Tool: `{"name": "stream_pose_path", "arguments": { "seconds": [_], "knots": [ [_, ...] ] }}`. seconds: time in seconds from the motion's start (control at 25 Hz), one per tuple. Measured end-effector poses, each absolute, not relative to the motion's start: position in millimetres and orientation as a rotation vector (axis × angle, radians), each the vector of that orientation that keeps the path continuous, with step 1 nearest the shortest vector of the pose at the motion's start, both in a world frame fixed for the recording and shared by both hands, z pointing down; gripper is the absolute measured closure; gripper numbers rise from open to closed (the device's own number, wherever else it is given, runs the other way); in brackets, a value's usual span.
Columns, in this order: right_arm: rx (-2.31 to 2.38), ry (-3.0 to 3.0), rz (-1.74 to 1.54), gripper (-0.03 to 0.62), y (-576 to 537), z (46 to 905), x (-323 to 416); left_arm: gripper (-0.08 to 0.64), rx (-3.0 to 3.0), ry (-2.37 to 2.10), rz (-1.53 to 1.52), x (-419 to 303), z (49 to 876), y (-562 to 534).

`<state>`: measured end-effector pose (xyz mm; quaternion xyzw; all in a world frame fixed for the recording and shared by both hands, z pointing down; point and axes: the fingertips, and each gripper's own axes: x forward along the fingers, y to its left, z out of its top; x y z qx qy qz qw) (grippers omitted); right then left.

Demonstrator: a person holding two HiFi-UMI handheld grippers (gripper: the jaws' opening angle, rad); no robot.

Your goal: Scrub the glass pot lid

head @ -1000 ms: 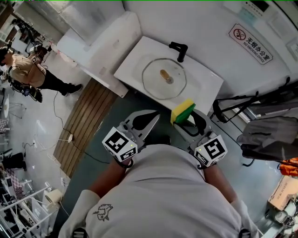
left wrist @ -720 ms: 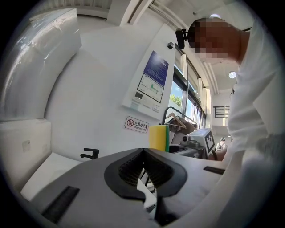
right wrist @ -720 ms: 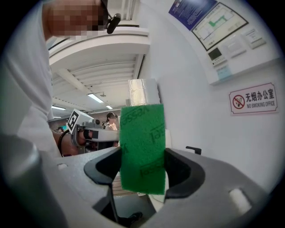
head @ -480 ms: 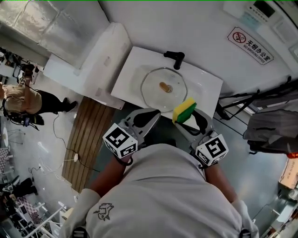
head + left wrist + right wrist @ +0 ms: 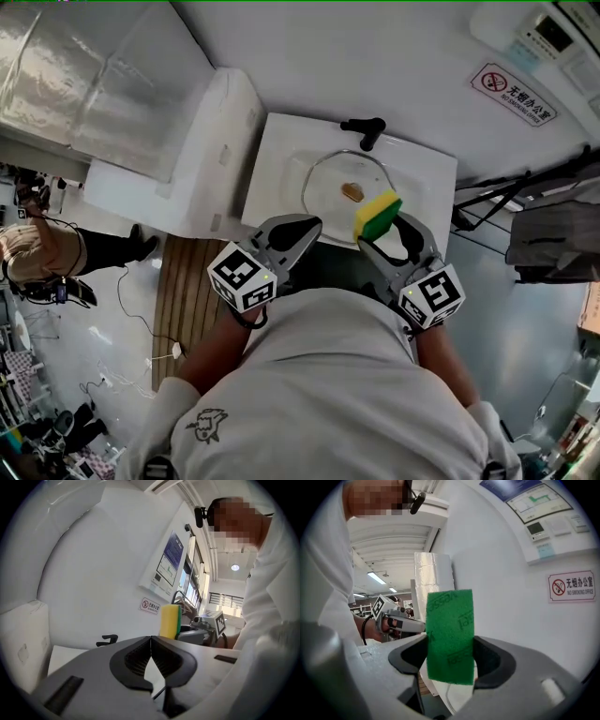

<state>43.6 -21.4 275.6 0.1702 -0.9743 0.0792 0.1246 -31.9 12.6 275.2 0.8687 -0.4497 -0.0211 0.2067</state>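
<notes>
A black faucet (image 5: 364, 130) stands at the back edge of the white sink (image 5: 277, 178). A no-smoking sign (image 5: 513, 93) is on the wall. Wooden slat decking (image 5: 183, 281) covers the floor by the sink's left corner, with a bystander (image 5: 37, 258) beyond it.

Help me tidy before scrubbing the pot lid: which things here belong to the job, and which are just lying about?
Job: glass lid, sink, tap, sponge held in the right gripper.
Just around: no-smoking sign, grey bag, wooden mat.
</notes>
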Motion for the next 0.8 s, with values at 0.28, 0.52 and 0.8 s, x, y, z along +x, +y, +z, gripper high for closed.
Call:
{"name": "stream_pose_path", "arguments": {
  "seconds": [0.28,0.52,0.8],
  "knots": [
    [0.635,-2.803,0.215,0.296,-22,279,22,0.549,2.428,-1.165,-0.024,-68,289,11],
    [0.689,-2.770,0.248,0.295,-35,292,25,0.491,2.380,-1.121,0.007,-76,315,6],
    [0.658,-2.743,0.269,0.295,-59,312,24,0.431,2.308,-1.116,0.067,-78,348,-8]
  ]
}}
